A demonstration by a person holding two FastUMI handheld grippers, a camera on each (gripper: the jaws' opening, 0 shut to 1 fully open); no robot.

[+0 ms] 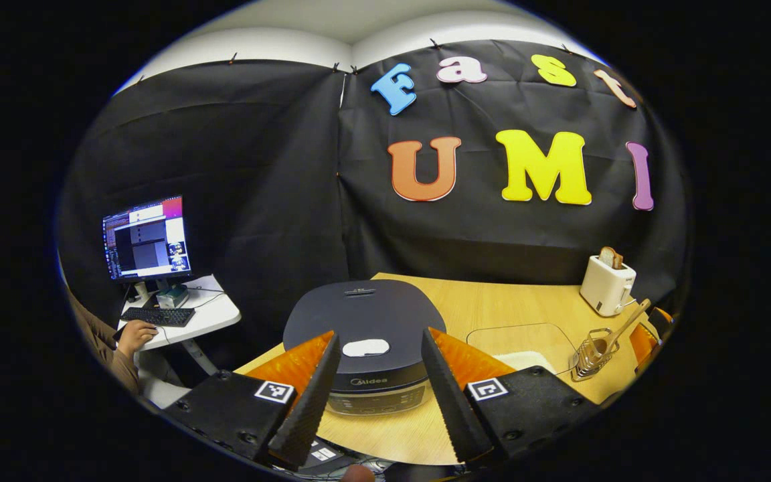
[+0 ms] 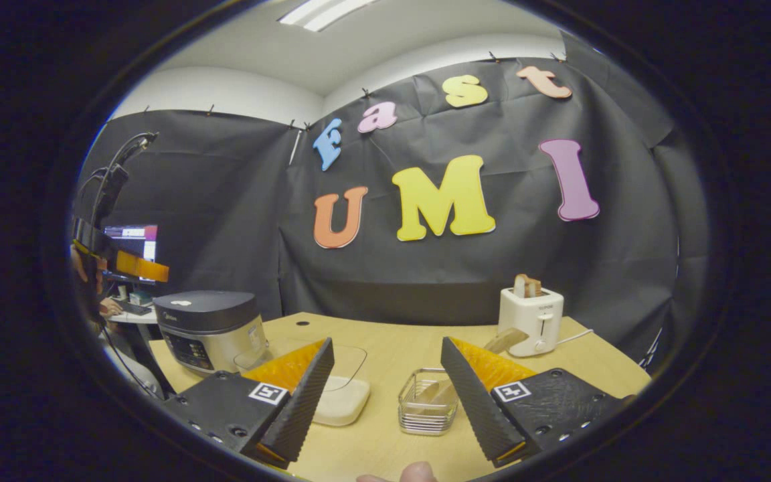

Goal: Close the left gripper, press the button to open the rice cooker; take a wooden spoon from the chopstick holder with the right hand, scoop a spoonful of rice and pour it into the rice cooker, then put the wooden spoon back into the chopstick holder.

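Step in hand looks like the very first one: lid of the dark grey rice cooker with the silver front panel [image 1: 369, 348] is down, nothing pressed yet. Left claw [image 1: 375, 395] hangs just above and in front of it, fingers spread wide, nothing between them; the cooker sits framed in the gap. Pale oval button on the lid [image 1: 366, 347] lies right between the two finger lines. Next move, by my read: pinch the left claw together first, as the task says, then bring the joined tips down onto that button. Needs a straight push, since the button is small and the lid top is smooth.

Right claw [image 2: 389, 395] is also spread and empty, hovering over the light wooden worktop [image 2: 579, 368] near its front edge. Ahead of it stands the small wire-mesh chopstick holder [image 2: 427, 402], with the pale wooden spoon [image 2: 502, 340] leaning out of it, handle slanting up to the right toward the white toaster with bread in its slot [image 2: 531, 320]. Spoon bowl is down inside the wire; partly hidden by the right finger.

White shallow rice dish under a clear cover [image 2: 342, 400] sits between cooker and holder, just beside the holder. Rice itself can't be made out.

Cooker stands at the worktop's left end, well apart from the toaster. Off to the side, a person's hand on a keyboard [image 1: 158, 316] under a lit monitor [image 1: 146, 237]
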